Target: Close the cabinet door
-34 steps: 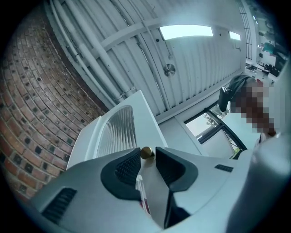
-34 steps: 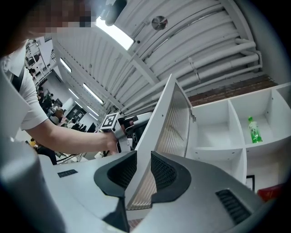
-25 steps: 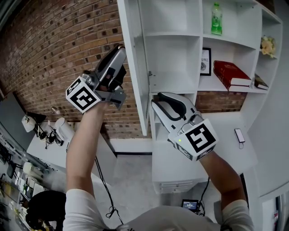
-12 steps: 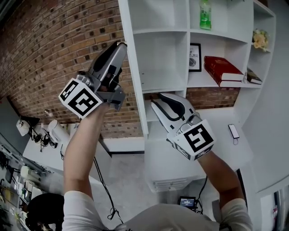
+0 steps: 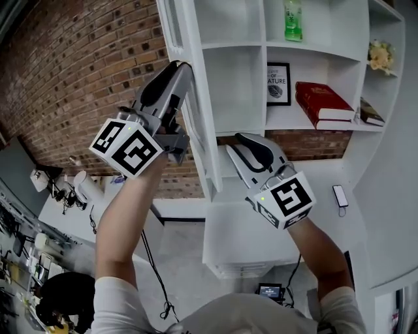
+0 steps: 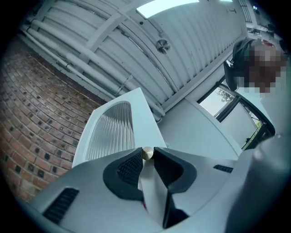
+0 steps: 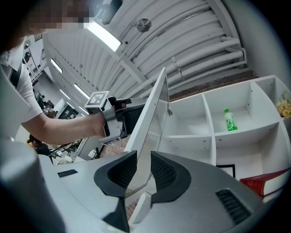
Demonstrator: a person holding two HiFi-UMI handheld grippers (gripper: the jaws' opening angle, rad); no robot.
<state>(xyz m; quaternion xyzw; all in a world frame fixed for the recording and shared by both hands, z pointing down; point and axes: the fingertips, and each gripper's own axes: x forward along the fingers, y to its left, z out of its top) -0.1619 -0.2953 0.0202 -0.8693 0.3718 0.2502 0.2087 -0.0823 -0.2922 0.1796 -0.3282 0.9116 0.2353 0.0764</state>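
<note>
The white cabinet door (image 5: 199, 117) with a ribbed glass panel stands open, edge-on to me, in front of the white shelving. My left gripper (image 5: 185, 67) is on the door's outer side, shut on its small brass knob (image 6: 147, 153). The left gripper view shows the ribbed panel (image 6: 111, 132) just beyond the left gripper (image 6: 147, 154). My right gripper (image 5: 243, 138) hangs lower, on the shelf side of the door and slightly apart from it. Its jaws stand a little open, and the right gripper (image 7: 143, 159) looks along the door (image 7: 152, 118), which shows through the gap.
The shelves hold a green bottle (image 5: 292, 19), a framed picture (image 5: 279, 83), a red book (image 5: 324, 101) and flowers (image 5: 377, 55). A phone (image 5: 339, 194) lies on the white counter below. A brick wall (image 5: 78, 78) runs to the left, with a cluttered desk (image 5: 65, 189) beneath.
My left gripper has shifted slightly right, staying at the door's knob, and the door's edge has turned with it. The right gripper has barely moved.
</note>
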